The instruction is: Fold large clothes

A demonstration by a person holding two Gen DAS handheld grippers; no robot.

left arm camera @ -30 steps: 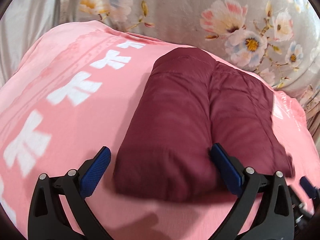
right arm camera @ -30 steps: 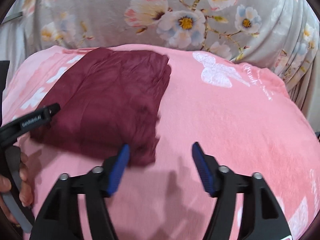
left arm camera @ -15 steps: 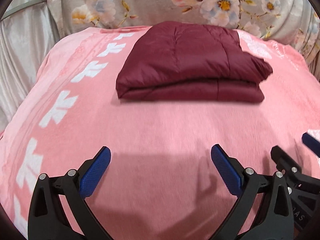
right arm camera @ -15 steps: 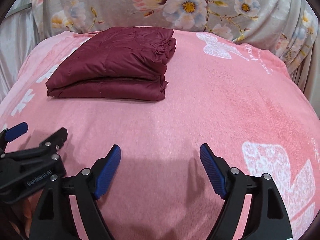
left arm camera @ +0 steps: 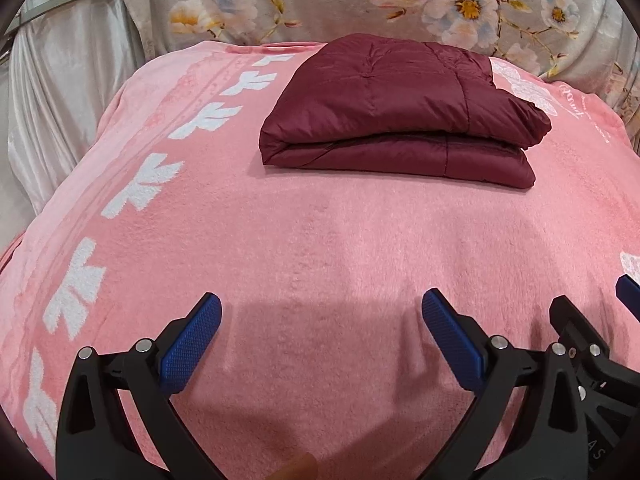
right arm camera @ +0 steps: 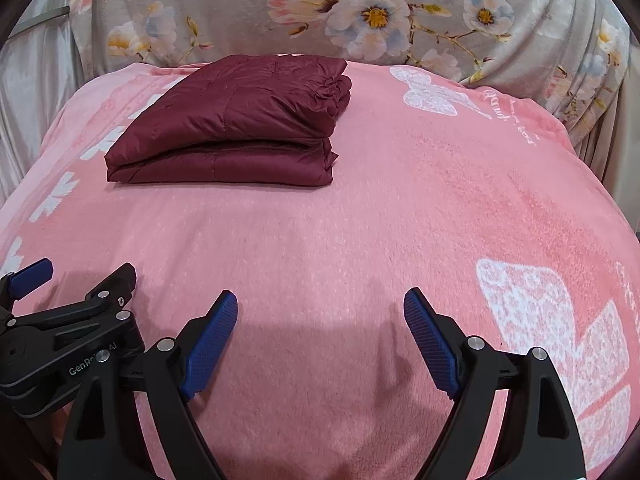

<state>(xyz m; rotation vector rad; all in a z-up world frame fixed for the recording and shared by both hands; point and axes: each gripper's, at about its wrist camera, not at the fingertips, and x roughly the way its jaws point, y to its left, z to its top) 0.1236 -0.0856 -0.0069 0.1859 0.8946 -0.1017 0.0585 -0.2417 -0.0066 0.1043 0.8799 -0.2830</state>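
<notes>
A maroon quilted jacket [left arm camera: 396, 112] lies folded into a thick flat bundle on a pink blanket [left arm camera: 320, 248], toward the far side of it. Two layers show along the near edge, one stacked on the other, with the fold rounded at the bundle's left end and the looser ends bunched at the right. In the right wrist view the jacket [right arm camera: 236, 124] sits left of centre, its wrinkled end facing a white butterfly print [right arm camera: 434, 92].

The left claw [left arm camera: 320, 340] hangs over bare blanket on the near side, well apart from the jacket, its blue pads [left arm camera: 192, 344] spread wide with nothing between them. The right claw [right arm camera: 320, 340] hangs just beside it — also over bare blanket, its jaws wide and empty. Each claw shows at the edge of the other's view: the right one at the lower right of the left view, the left one at the lower left of the right view.

A row of white leaf prints [left arm camera: 148, 184] runs down the blanket's left side. Behind the blanket stands a grey floral cloth [right arm camera: 360, 12], and pale satin fabric [left arm camera: 68, 92] hangs at the far left.
</notes>
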